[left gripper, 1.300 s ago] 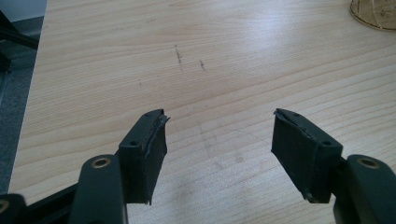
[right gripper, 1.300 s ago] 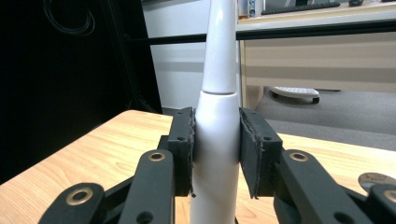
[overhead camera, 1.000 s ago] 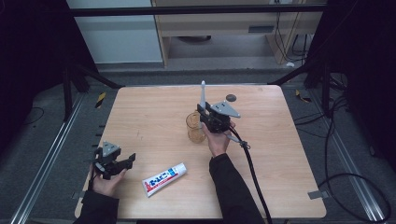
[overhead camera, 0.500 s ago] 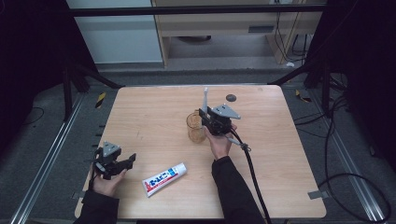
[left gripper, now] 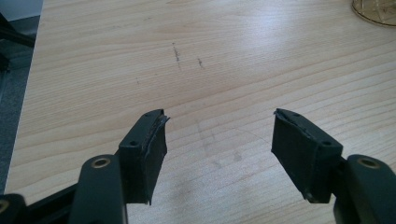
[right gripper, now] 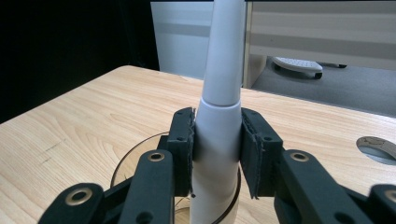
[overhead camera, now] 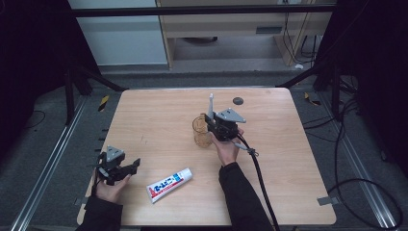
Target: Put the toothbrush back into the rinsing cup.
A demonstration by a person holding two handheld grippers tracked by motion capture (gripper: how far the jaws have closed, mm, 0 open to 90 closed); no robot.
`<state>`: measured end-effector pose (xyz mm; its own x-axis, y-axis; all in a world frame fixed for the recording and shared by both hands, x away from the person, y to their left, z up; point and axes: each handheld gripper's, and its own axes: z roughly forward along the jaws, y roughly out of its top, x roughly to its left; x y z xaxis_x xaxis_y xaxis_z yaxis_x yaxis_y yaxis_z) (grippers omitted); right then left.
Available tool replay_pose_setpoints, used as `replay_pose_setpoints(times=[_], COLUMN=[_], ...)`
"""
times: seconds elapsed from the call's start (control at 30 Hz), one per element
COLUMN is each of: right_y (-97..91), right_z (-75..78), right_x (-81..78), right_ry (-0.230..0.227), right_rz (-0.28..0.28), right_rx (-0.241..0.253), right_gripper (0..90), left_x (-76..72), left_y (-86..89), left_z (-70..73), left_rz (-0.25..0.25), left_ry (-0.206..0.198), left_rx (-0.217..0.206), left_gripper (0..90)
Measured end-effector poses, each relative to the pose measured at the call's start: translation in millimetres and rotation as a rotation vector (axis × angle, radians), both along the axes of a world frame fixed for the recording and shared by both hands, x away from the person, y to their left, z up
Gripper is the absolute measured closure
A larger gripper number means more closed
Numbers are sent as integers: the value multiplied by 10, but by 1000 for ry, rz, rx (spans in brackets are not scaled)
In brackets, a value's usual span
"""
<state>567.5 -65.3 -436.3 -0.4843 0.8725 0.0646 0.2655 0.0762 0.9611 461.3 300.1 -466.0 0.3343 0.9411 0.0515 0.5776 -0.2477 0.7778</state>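
Here smooth white tapered handle [right gripper: 219,116] over round clear glass [overhead camera: 201,131].

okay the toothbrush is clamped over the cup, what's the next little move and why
Probably lower it a little further, then open the jaws. The right gripper is shut on the white toothbrush, which stands upright with its lower end inside the glass cup.

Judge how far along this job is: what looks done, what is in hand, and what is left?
Done: the right gripper is clamped on the white toothbrush, upright, its lower end inside the clear cup.
In hand: seating the toothbrush in the cup; the jaws have not let go.
Left: probably the toothpaste tube, lying flat on the table near the open, idle left gripper.
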Motion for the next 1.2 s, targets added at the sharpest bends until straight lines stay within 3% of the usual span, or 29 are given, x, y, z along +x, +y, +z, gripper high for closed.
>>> replay_pose_setpoints(times=[0.47, 1.03, 1.2], right_y=[-2, 14, 11], right_z=[-11, 11, 19], right_x=[8, -15, -22], right_ry=[14, 1, 5], right_rz=[8, 19, 22], right_rx=[-3, 3, 7], right_gripper=[663, 571, 485], left_x=[0, -2, -3], left_y=[-2, -5, -5], left_z=[0, 1, 4], left_rz=[-1, -2, -4], left_ry=[1, 1, 2], left_rx=[1, 1, 2], left_gripper=[346, 346, 346])
